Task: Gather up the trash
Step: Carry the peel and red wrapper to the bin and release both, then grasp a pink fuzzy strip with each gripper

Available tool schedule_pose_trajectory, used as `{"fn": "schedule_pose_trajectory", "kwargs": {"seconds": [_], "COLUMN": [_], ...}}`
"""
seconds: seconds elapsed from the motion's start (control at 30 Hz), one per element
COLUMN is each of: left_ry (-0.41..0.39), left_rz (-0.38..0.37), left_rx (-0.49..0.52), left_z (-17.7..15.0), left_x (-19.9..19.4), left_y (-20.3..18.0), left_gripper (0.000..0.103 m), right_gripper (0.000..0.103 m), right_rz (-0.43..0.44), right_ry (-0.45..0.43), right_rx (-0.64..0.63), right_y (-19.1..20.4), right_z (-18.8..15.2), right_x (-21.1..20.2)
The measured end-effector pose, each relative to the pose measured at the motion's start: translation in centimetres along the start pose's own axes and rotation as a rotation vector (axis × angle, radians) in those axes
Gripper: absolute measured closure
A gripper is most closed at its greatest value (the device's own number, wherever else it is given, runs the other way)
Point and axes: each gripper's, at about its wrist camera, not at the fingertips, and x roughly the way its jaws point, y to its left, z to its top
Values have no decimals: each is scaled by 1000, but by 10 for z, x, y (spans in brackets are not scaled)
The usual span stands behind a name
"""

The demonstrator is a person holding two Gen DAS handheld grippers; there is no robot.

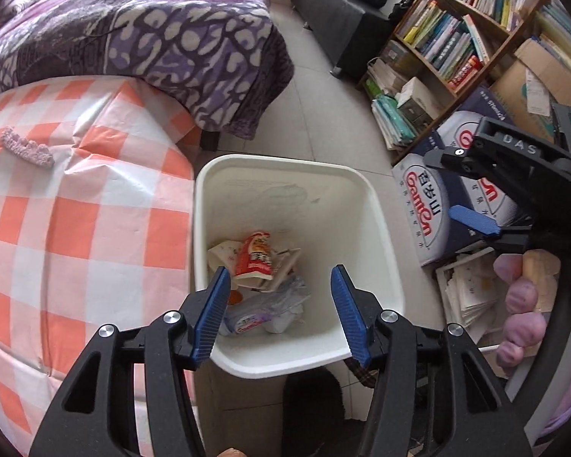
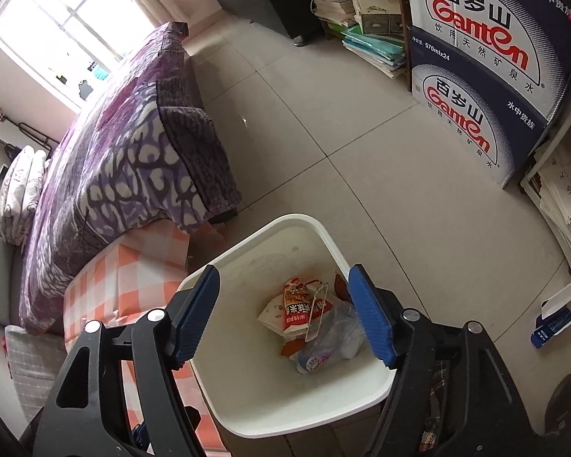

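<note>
Grippers wide open over the white bin (image 1: 361, 205): left gripper (image 1: 279, 312) and right gripper (image 2: 283, 314), both empty-handed. Red snack packet (image 1: 255, 255), crumpled clear plastic (image 1: 281, 297), torn paper already down inside. Blue-white carton (image 2: 555, 318) loose on floor tiles, well apart — probably next; best approached low, jaws spread.

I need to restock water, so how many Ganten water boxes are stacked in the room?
2. One water box sits on the floor right of the trash bin; the other is stacked on it, beside the bookshelf. More could be hidden behind.
</note>
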Motion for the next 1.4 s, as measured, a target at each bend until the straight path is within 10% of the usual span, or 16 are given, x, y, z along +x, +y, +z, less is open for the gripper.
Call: {"fn": "schedule_pose_trajectory", "kwargs": {"seconds": [0.3, 0.57, 1.07, 1.3, 1.4], "left_ry": [-17, -25, 55, 36, 39], "left_rz": [251, 599, 534, 539, 564], "left_rx": [2, -93, -315, -215, -183], "left_z": [2, 18, 14, -1, -6], "left_x": [-14, -30, -46, -55, -56], "left_y": [68, 220, 385, 383, 380], "left_gripper": [35, 31, 32, 78, 78], "right_gripper": [17, 11, 8, 8, 25], "right_rz": [6, -53, 163, 107, 62], "right_ry": [61, 46, 2, 47, 96], "right_rx": [-69, -330, -951, -1131, -1159], "right_y": [31, 98, 303, 367, 376], "right_z": [-19, -58, -147, -194, -207], "right_x": [18, 41, 106, 152, 171]}}
